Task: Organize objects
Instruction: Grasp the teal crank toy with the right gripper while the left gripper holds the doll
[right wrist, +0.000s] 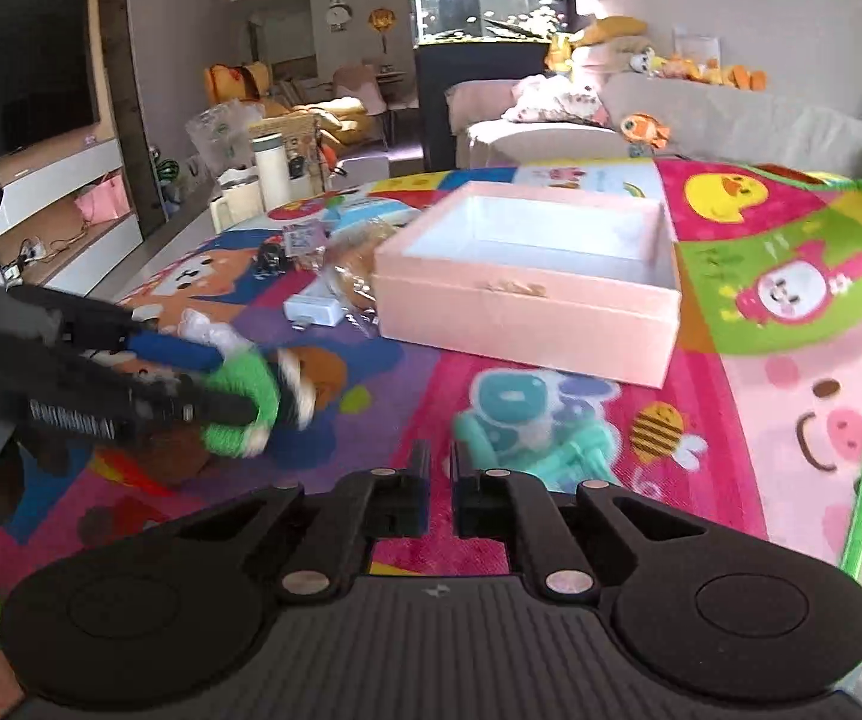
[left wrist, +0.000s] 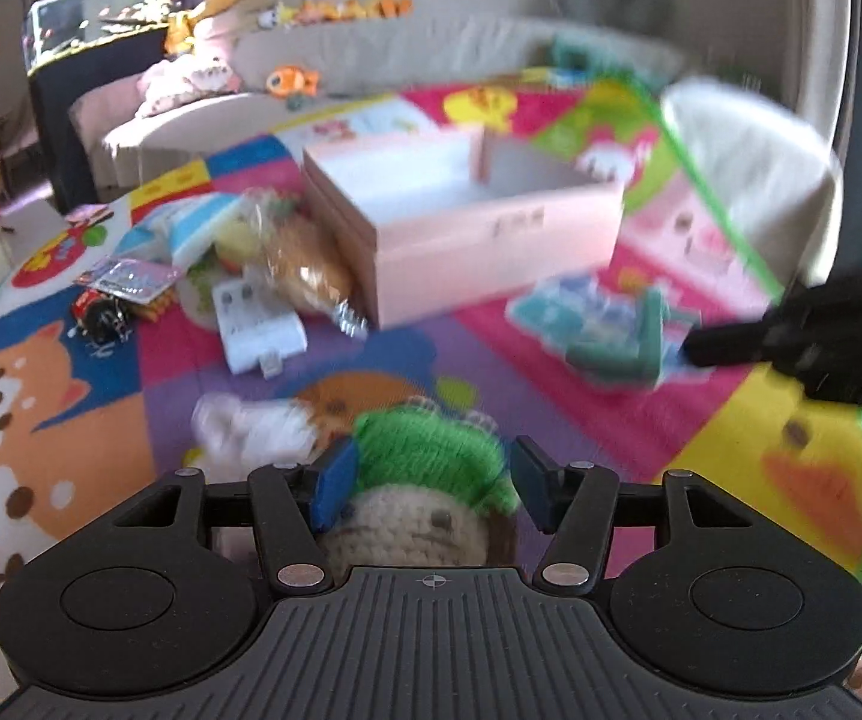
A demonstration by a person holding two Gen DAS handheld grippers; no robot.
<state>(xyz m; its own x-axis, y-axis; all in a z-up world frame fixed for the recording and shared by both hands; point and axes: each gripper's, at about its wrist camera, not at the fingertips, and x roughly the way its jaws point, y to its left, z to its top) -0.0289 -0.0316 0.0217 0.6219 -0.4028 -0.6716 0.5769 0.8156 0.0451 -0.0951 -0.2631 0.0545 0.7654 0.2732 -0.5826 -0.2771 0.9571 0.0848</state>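
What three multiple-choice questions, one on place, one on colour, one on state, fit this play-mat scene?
1. Where is the pink cardboard box?
A. on the colourful play mat
B. on the sofa
C. in the tongs

2. What colour is the crocheted doll's hat?
A. red
B. green
C. white

3. What state is the box in?
A. lidded
B. tipped over
C. open, with nothing seen inside

Answers: 1 A, it sits on the mat; 2 B, green yarn shows between the left tongs; 3 C, its white inside shows bare in the right wrist view.

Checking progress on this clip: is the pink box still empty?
Empty as far as visible: the pink box sits lidless, with bare white interior; its near floor is hidden.
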